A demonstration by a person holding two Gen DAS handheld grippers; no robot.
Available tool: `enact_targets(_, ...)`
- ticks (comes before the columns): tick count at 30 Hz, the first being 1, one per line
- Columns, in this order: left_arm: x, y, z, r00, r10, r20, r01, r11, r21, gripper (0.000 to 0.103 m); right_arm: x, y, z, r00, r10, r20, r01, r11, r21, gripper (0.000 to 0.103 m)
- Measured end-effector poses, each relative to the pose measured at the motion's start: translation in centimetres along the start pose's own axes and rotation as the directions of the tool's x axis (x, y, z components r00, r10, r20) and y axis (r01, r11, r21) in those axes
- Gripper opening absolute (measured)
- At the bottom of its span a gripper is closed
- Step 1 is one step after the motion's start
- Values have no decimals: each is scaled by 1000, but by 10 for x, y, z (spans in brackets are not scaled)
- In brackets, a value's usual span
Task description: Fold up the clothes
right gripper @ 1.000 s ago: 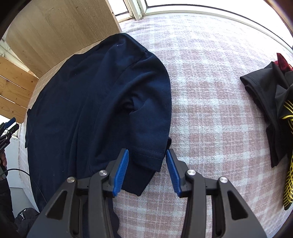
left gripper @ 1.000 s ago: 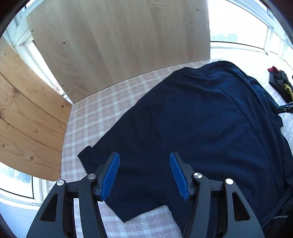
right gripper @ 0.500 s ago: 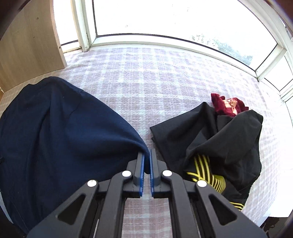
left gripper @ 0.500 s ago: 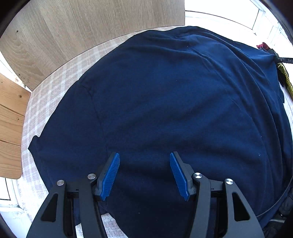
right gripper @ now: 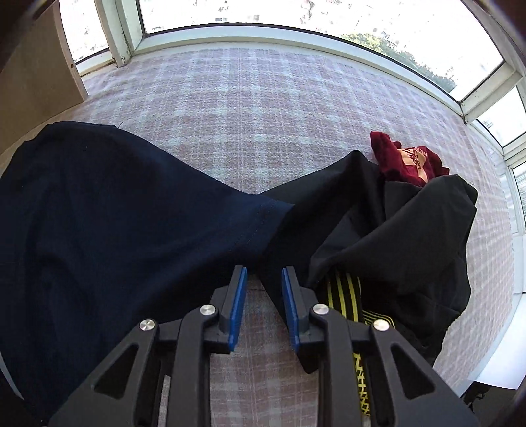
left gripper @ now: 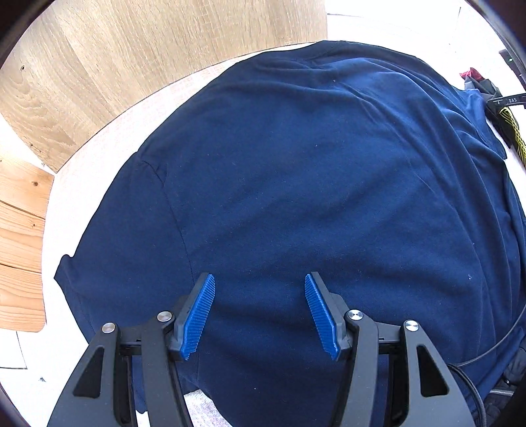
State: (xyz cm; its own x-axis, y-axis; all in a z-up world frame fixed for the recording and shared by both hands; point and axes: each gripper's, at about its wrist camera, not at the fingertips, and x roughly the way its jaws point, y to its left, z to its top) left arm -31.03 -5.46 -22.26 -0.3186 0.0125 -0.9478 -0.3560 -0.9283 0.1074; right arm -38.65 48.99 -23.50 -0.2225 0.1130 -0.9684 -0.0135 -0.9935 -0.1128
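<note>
Windows (right gripper: 296,19) ringed a checked cloth (right gripper: 263,108) when we looked. We logged the navy shirt (left gripper: 312,180) spread flat across it, sleeve hem (right gripper: 259,223) reaching a black pile (right gripper: 411,236) with a maroon item (right gripper: 404,161) behind. Our left gripper (left gripper: 259,312) hung over the shirt's body, jaws parted, gripping nothing. Our right gripper (right gripper: 263,305) was opening just short of the hem, nothing between its pads.

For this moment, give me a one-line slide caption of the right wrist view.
Right gripper opening, nothing between its pads, above the navy T-shirt's sleeve hem, which overlaps a black garment on the checked cloth.
</note>
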Motion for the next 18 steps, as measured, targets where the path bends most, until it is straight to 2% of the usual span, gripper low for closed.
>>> enact_targets(1,-4,0,-4,1000,-3,3,3,1000,-9,55,-2,3,-9,1000,11,-4,-11,1000,-3,39)
enact_targets(4,-16,5,-16,1000,-18,8,19,998,-54,55,-8,16,-42,998,59,-10,-59,998,-7,44)
enact_targets(7,-31,7,-39,1000,-30,4,30,994,-102,55,-6,23,-70,991,128,-29,-128,992,19,44)
enact_targets(9,-40,8,-57,1000,-28,-5,27,992,-127,55,-1,17,-79,990,142,-24,-140,987,72,44)
enact_targets(13,-57,9,-93,999,-21,-24,17,985,-174,55,11,1,-80,990,144,-2,-143,979,149,44)
enact_targets(18,-71,6,-133,999,-2,-46,-8,973,-230,55,20,0,-70,995,98,-1,-97,985,140,45)
